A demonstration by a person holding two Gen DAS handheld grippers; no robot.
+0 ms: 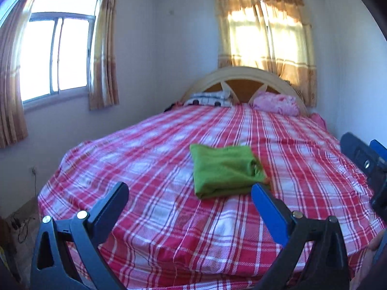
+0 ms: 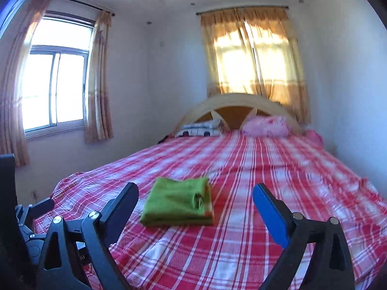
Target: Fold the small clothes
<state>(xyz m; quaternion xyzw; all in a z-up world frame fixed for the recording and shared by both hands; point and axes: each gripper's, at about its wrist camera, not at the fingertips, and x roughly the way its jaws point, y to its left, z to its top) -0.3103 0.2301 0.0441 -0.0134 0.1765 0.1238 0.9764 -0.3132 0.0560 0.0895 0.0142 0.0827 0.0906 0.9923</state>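
Note:
A green garment [image 1: 226, 170] lies folded into a compact rectangle on the red-and-white plaid bedspread [image 1: 157, 159]. It also shows in the right wrist view [image 2: 177, 201]. My left gripper [image 1: 189, 193] is open and empty, held above the bed's near end, short of the garment. My right gripper [image 2: 196, 193] is open and empty, also short of the garment, which sits left of centre between its fingers. The right gripper's body shows at the right edge of the left wrist view [image 1: 367, 159].
The bed fills the room's middle, with a curved headboard [image 1: 241, 82], a checked pillow [image 1: 208, 99] and a pink pillow [image 1: 275, 102] at the far end. Curtained windows are on the left wall [image 1: 55, 55] and behind the headboard [image 1: 263, 36]. Cables lie on the floor at the left [image 1: 20, 224].

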